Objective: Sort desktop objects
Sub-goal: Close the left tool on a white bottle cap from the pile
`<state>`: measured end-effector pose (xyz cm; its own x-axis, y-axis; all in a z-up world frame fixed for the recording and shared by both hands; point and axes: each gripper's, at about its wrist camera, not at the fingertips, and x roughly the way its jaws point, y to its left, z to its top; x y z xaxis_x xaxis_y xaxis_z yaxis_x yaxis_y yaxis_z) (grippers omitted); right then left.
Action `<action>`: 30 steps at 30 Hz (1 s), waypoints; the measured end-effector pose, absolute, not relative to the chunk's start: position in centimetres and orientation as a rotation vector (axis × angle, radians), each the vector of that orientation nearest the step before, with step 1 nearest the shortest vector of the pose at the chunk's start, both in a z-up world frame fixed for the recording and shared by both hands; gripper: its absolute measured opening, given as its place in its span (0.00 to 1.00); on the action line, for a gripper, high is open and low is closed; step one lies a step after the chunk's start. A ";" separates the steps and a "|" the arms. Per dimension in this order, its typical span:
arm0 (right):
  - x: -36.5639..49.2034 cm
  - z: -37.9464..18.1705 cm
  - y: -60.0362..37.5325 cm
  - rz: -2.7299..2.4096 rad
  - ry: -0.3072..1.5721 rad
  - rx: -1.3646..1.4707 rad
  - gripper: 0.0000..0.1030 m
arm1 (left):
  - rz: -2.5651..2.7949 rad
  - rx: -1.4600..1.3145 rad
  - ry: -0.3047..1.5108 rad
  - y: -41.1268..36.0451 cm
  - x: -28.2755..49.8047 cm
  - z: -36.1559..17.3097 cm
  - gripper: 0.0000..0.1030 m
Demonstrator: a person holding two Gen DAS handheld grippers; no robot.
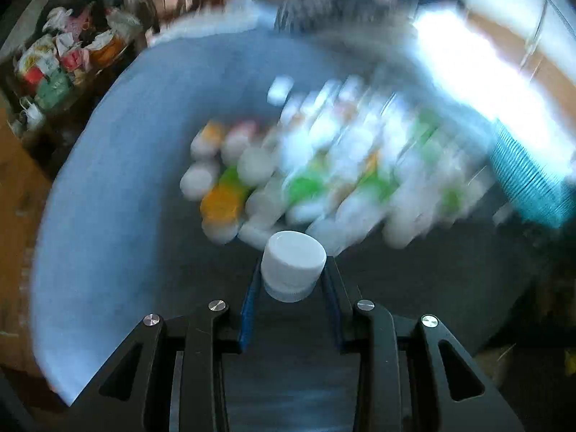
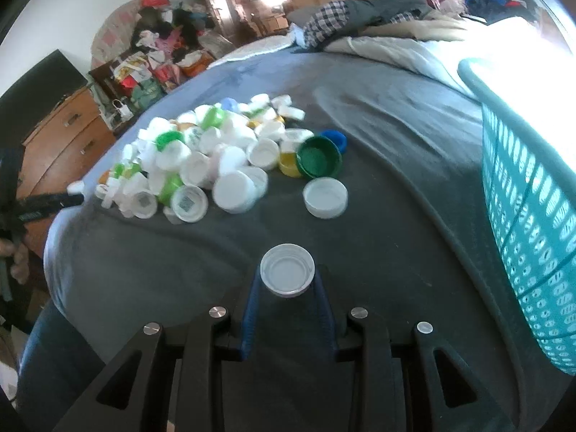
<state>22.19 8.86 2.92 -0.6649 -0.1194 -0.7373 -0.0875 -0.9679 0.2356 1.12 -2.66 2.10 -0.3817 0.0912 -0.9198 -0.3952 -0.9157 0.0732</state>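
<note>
On the grey bed (image 2: 378,151), beside a teal basket (image 2: 532,216), lies a heap of caps (image 2: 201,165), two bearing QR-like labels too small to read, while each claw, left (image 1: 292,273) and right (image 2: 287,276), grips one white cap (image 1: 293,257) (image 2: 287,274).

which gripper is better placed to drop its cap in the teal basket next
Probably right. The right gripper holds a white cap with the teal basket close on its right. The left gripper also holds a cap, but its view is motion-blurred.
</note>
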 end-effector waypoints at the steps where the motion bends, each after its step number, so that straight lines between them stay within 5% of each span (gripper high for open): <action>1: 22.2 3.0 8.8 -2.822 -0.398 1.274 0.32 | 2.326 -1.633 0.426 -3.0 0.7 1.1 0.27; 3: 22.4 3.3 8.7 -2.824 -0.407 1.257 0.32 | 2.256 -1.576 0.236 -3.3 1.3 2.6 0.27; 5: 22.9 3.7 8.7 -2.833 -0.413 1.238 0.32 | 2.266 -1.565 0.337 -2.3 1.9 2.8 0.27; 8: 23.2 3.8 8.8 -2.831 -0.427 1.234 0.32 | 2.213 -1.547 0.176 -2.4 2.0 2.4 0.30; 10: 23.4 3.8 8.8 -2.827 -0.426 1.240 0.32 | 2.335 -1.525 0.338 -2.0 2.5 1.9 0.63; 12: 23.6 3.8 8.8 -2.824 -0.434 1.237 0.32 | 2.460 -1.495 0.484 -1.5 3.1 1.5 0.63; 21: 23.9 3.1 8.6 -2.800 -0.440 1.262 0.32 | 2.463 -1.448 0.401 -2.4 4.5 1.2 0.65; 24: 23.8 3.3 8.4 -2.800 -0.431 1.254 0.32 | 2.490 -1.444 0.283 -3.6 3.5 1.0 0.60; 26: 23.7 3.5 8.3 -2.805 -0.422 1.250 0.32 | 2.493 -1.446 0.234 -3.7 3.4 1.0 0.25; 30: 23.6 4.8 7.8 -2.821 -0.376 1.224 0.31 | 2.543 -1.375 0.274 -2.7 4.8 2.9 0.26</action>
<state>23.60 7.84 4.84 -0.6872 -0.1352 -0.7137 -0.0563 -0.9697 0.2378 4.83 -2.67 2.94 -0.5297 0.1177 -0.8400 -0.2939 -0.9544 0.0516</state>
